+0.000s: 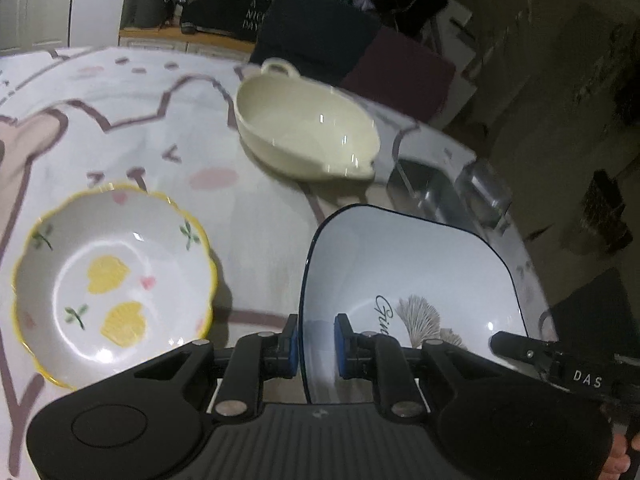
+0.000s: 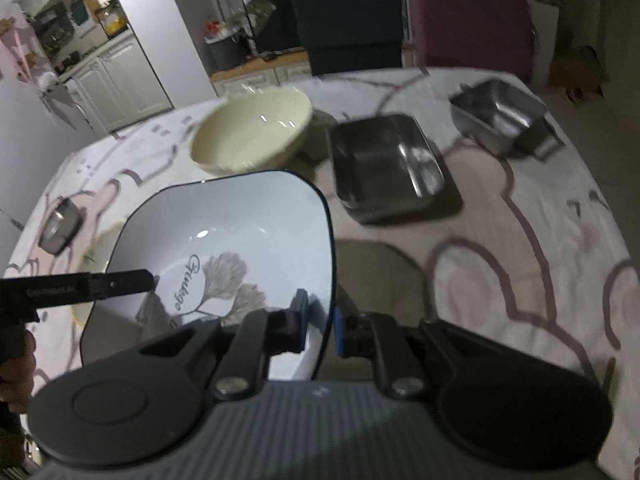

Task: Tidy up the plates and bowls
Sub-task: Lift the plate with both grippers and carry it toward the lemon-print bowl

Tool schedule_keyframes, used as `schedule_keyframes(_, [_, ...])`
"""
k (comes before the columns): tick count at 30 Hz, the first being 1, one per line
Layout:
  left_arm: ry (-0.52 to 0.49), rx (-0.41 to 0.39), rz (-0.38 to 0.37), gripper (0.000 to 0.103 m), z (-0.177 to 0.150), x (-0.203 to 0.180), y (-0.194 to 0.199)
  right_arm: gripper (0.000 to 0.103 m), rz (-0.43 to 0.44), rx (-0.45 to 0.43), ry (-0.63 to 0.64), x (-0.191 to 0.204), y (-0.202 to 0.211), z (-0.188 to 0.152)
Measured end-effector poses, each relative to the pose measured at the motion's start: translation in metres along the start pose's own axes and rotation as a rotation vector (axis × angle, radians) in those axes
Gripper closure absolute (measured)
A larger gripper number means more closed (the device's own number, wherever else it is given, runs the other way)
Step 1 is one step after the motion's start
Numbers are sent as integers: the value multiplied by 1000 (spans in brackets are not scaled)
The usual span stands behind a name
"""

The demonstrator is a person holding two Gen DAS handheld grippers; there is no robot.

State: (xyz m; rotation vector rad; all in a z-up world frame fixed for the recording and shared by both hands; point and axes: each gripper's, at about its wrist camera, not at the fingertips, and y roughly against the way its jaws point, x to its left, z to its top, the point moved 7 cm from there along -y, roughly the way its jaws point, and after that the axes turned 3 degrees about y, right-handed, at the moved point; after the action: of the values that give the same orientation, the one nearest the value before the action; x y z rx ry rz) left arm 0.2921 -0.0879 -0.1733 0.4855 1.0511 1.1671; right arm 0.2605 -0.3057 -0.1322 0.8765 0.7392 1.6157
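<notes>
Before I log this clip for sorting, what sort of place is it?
Probably a home kitchen and dining area: white cabinets, a table under a cartoon-print tablecloth, and a cream bowl.

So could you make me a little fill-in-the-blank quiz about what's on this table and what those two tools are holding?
1. Both tools, the left tool and the right tool, clamp the rim of the same white ____ with the dark edge.
2. The flower-edged bowl has a ____ rim.
3. The cream dish stands ____, with nothing in it.
4. Two rectangular ____ trays, one nearer than the other, sit on the tablecloth.

Missing words: bowl; yellow; empty; metal
</notes>
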Motion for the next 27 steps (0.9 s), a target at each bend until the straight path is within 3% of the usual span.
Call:
schedule_keyframes(13, [-6,100,29,84,-22,0,-40,84,-47,142,6,-21,-40,-26])
schedule_keyframes(27, [-10,121,33,83,-27,-1,-45,83,-53,179,1,-27,-51,-29])
